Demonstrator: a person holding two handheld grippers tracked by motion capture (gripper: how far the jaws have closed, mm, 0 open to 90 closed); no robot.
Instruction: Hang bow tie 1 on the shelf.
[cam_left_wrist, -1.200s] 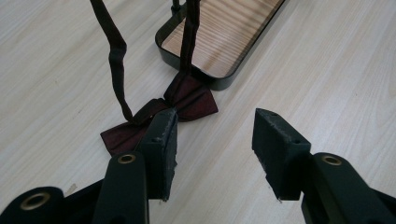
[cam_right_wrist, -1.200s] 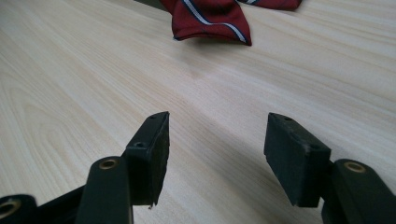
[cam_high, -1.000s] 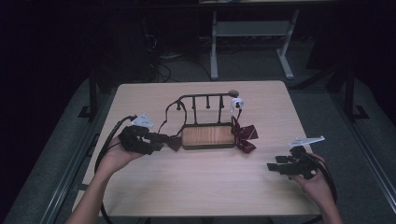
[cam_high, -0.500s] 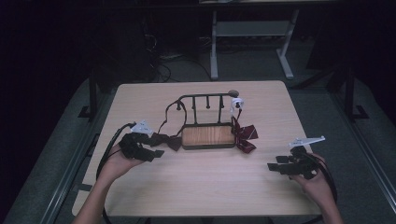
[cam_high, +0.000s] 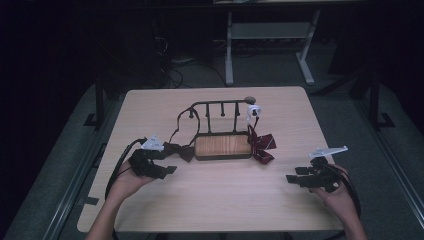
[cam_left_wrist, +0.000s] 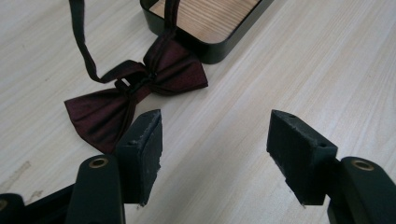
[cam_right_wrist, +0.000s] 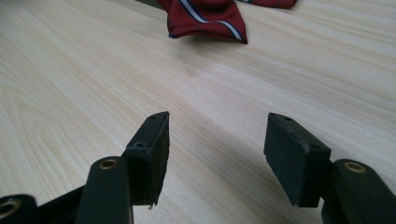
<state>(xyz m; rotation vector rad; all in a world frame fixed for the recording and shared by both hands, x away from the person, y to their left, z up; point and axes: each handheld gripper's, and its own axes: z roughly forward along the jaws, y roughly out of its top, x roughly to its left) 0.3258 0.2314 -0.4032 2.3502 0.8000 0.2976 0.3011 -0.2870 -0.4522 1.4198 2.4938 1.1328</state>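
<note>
Left gripper (cam_left_wrist: 215, 135): fingers apart, just been opening, nothing between. Dark maroon bow tie (cam_left_wrist: 133, 91), satin sheen, pleated wings, lies flat on pale woodgrain counter (cam_left_wrist: 261, 79) just beyond left finger. Right gripper (cam_right_wrist: 217, 140) fingers apart, empty.

pale wood-grain table (cam_high: 215, 200) with rounded corners, lit from above, standing on dark grey floor (cam_high: 60, 180). beyond its far edge, a white-legged desk frame (cam_high: 270, 35) in near darkness, with tangled cables (cam_high: 172, 70) on the floor to the left of it. dark metal rails (cam_high: 75, 175) along both sides of the table. rest of the room black, walls not discernible.
</note>
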